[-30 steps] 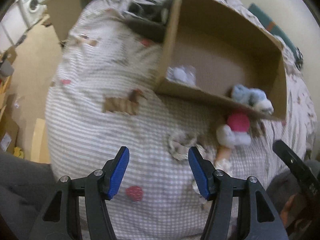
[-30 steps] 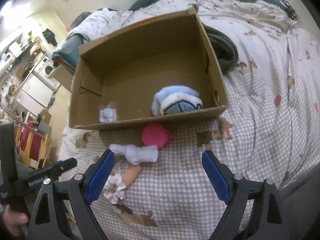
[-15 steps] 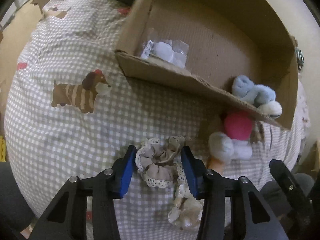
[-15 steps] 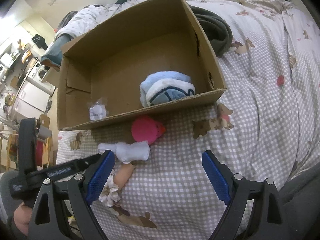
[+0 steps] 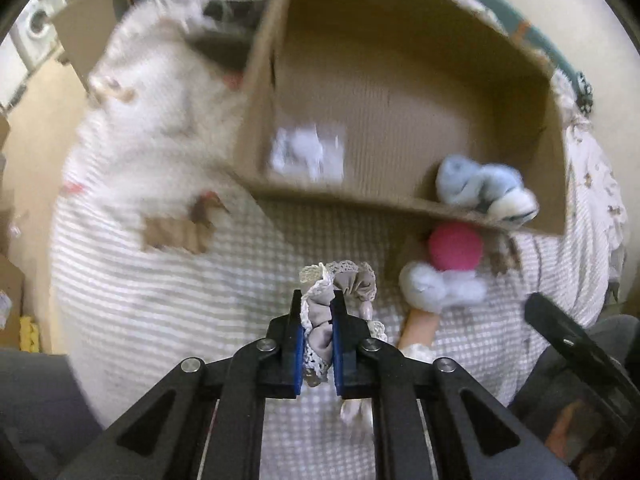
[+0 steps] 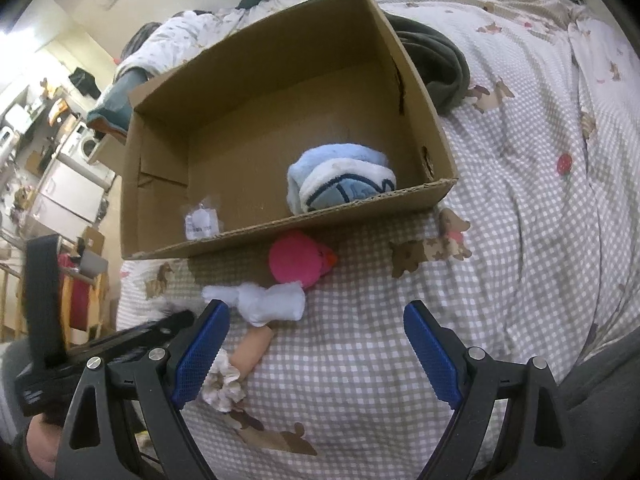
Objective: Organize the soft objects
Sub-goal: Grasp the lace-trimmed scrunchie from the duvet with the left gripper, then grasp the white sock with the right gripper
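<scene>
My left gripper is shut on a grey lace-edged scrunchie, lifted above the checked bedspread in front of the cardboard box. The box holds a blue and white plush and a small clear packet. A pink plush ball, a white soft piece, a peach tube and a cream scrunchie lie on the bed before the box. My right gripper is open and empty, just short of them. In the left wrist view the pink ball lies right of the scrunchie.
A dark grey garment lies behind the box on the right. The bed's left edge drops to the floor, where another cardboard box and a washing machine stand. The left gripper's body shows at the lower left of the right wrist view.
My left gripper has shut on the grey scrunchie and lifted it off the bed. My right gripper has stayed open and barely moved.
</scene>
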